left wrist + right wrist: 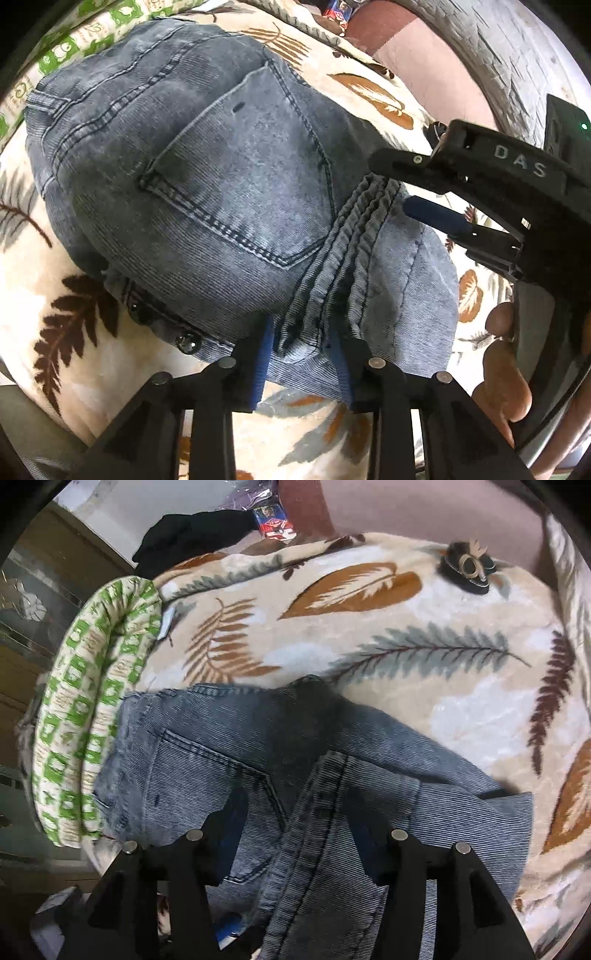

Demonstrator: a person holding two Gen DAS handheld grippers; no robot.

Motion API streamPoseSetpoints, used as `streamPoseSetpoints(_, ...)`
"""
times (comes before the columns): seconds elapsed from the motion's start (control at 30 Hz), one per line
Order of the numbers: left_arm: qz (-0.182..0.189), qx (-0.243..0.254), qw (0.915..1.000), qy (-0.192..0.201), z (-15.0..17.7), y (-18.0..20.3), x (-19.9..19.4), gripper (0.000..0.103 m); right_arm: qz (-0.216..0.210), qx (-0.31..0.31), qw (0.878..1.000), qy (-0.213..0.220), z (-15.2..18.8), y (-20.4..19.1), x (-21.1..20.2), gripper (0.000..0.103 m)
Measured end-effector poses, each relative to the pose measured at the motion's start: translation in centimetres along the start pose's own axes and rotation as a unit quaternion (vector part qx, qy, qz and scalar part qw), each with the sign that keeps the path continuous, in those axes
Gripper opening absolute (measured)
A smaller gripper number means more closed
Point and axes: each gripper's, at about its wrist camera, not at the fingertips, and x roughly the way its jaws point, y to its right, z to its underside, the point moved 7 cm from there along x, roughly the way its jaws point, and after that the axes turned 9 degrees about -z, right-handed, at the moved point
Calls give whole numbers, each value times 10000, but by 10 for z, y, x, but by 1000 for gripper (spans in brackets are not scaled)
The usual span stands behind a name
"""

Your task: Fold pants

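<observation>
Readable text: 1 marking only.

The raised letters "DAS" stand on the black body of the right gripper [397, 186], seen in the left wrist view where it reaches in from the right edge. The green-and-white patterned cushion [92, 720] carries small printed motifs, too small and blurred to read. A red-and-blue printed packet [275, 524] at the top of the right wrist view shows lettering that cannot be made out.

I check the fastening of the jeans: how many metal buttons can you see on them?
2, both in the left wrist view on the jeans edge near the bottom left: one button and a second just right of it. Folded denim may hide others.
</observation>
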Motion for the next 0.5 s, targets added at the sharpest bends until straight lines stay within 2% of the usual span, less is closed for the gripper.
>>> streamPoseSetpoints(0.07,21,-39,9999,132,-5,1,-7,37,-315,-61,9994,149,0,-10,-9,56)
streamPoseSetpoints(0.1,60,-92,9996,250,-10,1,-12,44,-426,-120,9988,206,-1,-16,-13,56)
streamPoseSetpoints(0.17,177,-281,9980,545,-20,-4,-26,66,-571,-229,9975,348,-1,-28,-24,56)
streamPoseSetpoints(0.33,347,-984,9871,1212,-41,-39,-63,67,-629,-497,9954,517,-2,-56,-46,66)
streamPoseSetpoints(0.43,400,-1558,9778,1345,-52,-70,-68,68,-741,-604,9945,437,-6,-72,-46,69)
streamPoseSetpoints(0.5,288,-2053,9680,1414,-55,-101,-68,68,-889,-717,9932,239,-11,-84,-37,71)
